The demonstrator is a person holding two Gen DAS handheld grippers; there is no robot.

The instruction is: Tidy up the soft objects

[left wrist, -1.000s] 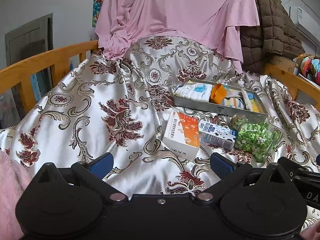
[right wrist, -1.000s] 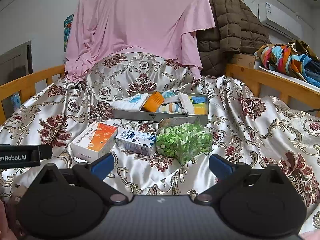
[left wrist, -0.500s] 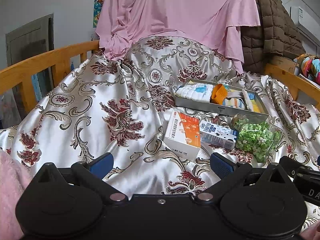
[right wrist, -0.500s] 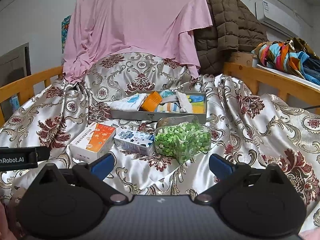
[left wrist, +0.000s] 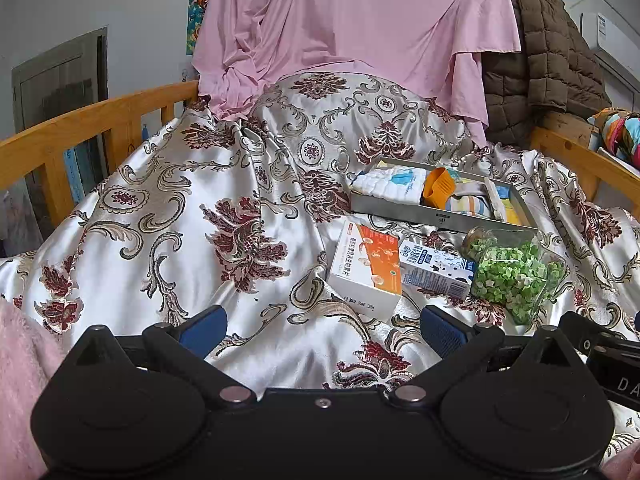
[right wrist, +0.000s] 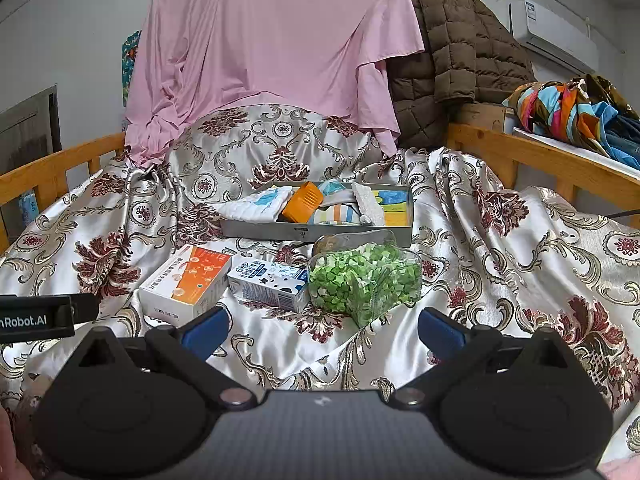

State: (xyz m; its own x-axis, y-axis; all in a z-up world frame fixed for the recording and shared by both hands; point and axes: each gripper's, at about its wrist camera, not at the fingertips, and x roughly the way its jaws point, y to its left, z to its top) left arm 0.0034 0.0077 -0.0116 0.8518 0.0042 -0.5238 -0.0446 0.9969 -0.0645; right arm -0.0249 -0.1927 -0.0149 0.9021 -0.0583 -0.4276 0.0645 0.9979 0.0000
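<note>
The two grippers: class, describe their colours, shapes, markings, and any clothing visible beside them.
The left gripper and right gripper match: black bodies with rounded housings, silver pivot screws, blue finger pads. A black side bar carries white "nRobot.AI" lettering. A fuzzy pink sleeve sits beside the left gripper.

**Count of items on the bed**

One grey tray [right wrist: 316, 234] holding one orange plastic piece [right wrist: 303, 202], one white folded cloth [right wrist: 256, 208], one striped cloth [right wrist: 336, 215]. In front: one orange-and-white box [right wrist: 188, 280], one milk carton [right wrist: 270, 284], one jar of green paper stars [right wrist: 364, 276]. Two hand-held grippers, left [left wrist: 322, 326] and right [right wrist: 322, 326].
</note>
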